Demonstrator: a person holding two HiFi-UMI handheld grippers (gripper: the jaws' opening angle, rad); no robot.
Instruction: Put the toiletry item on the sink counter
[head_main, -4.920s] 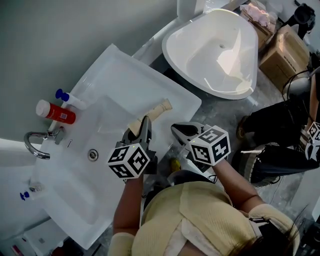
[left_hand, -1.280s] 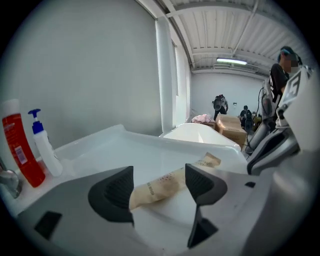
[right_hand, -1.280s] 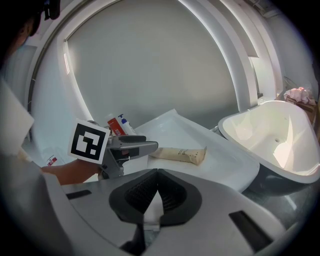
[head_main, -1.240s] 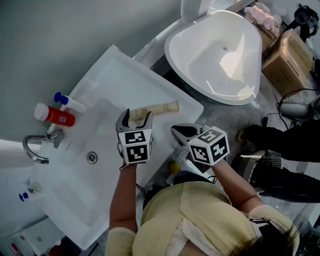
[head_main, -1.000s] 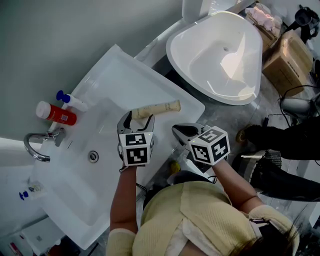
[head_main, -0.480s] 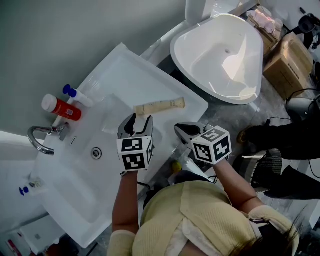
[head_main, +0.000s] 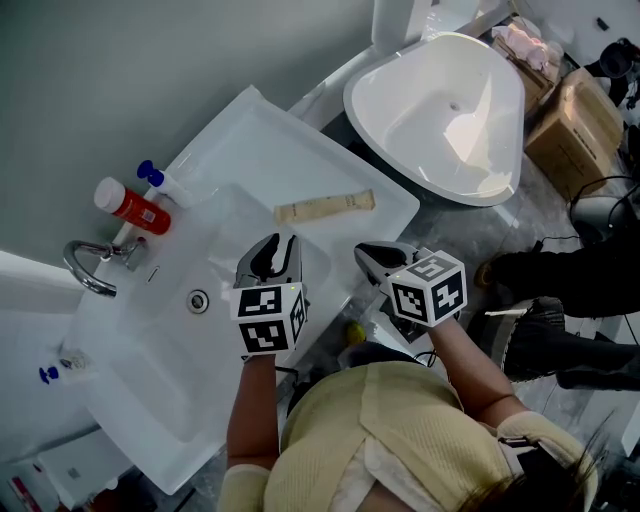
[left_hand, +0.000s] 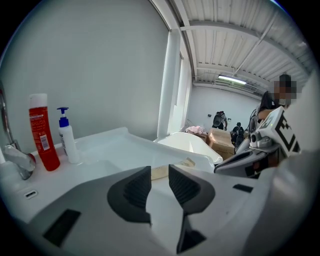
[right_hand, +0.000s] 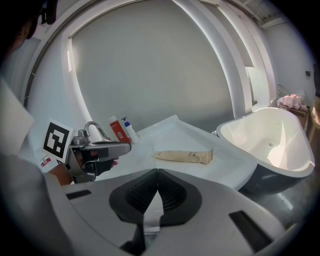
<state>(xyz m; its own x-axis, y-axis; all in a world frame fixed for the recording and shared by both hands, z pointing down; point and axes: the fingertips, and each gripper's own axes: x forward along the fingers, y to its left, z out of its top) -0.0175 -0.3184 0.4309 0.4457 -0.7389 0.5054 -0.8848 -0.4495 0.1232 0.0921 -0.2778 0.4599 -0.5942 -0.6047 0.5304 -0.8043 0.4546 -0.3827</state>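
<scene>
Now: beige toiletry tube lies flat on the white sink counter, near the corner toward the bathtub, touching neither gripper. Left gripper hangs near it over the counter, jaws just been closing to a narrow gap, nothing between. Right gripper sits past the counter's edge, jaws pressed together, empty.

Cream-coloured tube: clamped in left gripper in the earliest frame, now lying flat on the sink counter. Left gripper has let go and drawn back toward the person, clear of the tube. Its jaws have just been closing, with nothing between them.
</scene>
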